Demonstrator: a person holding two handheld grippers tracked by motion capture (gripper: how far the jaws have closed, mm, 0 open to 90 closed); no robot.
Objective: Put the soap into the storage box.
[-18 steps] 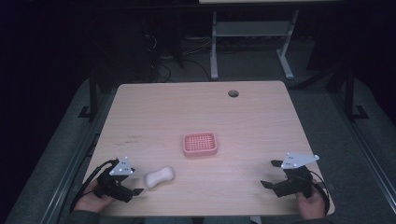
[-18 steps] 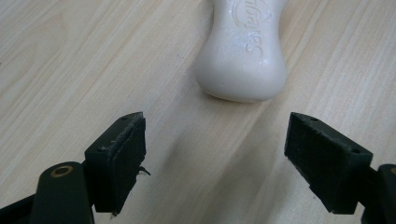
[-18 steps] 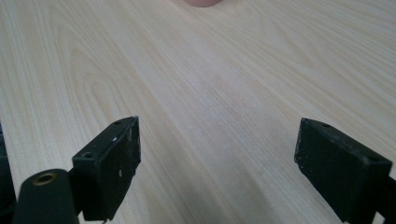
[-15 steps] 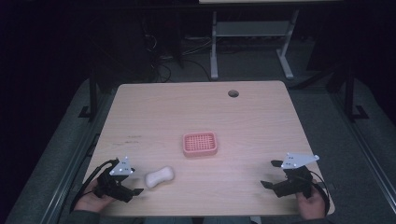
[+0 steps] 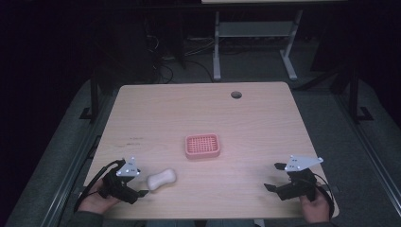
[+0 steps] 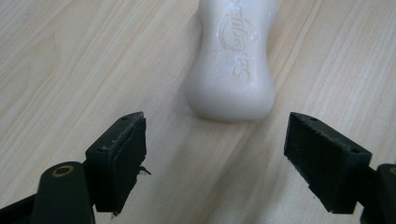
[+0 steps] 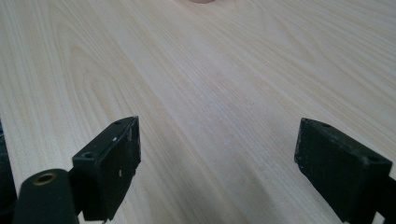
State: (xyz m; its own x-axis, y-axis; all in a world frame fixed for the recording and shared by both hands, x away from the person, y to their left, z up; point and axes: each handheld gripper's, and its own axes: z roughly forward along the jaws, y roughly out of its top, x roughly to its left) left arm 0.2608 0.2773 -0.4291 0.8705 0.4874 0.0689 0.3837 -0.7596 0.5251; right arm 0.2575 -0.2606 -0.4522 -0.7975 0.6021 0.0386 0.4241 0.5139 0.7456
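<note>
The room around is dark, with grey floor and a metal frame [image 5: 255, 42] behind the light wooden table [image 5: 198, 113], which has a round cable hole [image 5: 236, 94] near the far edge. A pink soap dish [image 5: 202, 145] stands near the middle of the table; in the right gripper view it is cut off at the top edge. The white soap bar [image 5: 161, 178] lies on the wood near the front left, its pressed letters hard to read. The left gripper [image 5: 142, 185], low over the table, points at the soap with jaws wide, just short of it, not touching. The right gripper [image 5: 273, 177] rests near the front right, jaws wide and empty.
</note>
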